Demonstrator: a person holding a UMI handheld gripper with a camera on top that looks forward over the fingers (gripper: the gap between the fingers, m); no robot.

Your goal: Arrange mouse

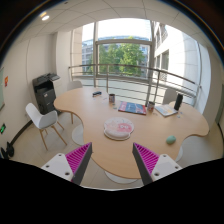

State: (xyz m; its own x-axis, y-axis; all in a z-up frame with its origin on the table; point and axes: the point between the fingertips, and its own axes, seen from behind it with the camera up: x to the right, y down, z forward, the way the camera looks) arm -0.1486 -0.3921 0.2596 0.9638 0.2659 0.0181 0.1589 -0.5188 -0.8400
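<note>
Jaws stand wide open and hold nothing, raised high above the near edge of the tabletop. Beyond them sits a plate; off to the right near the edge lies a small greenish thing, probably the mouse. This looks like the approach step: next, swing right and descend over it.

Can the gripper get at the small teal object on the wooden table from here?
Probably yes: the gripper is open and the teal object lies beyond its fingers on bare table, nothing between.
</note>
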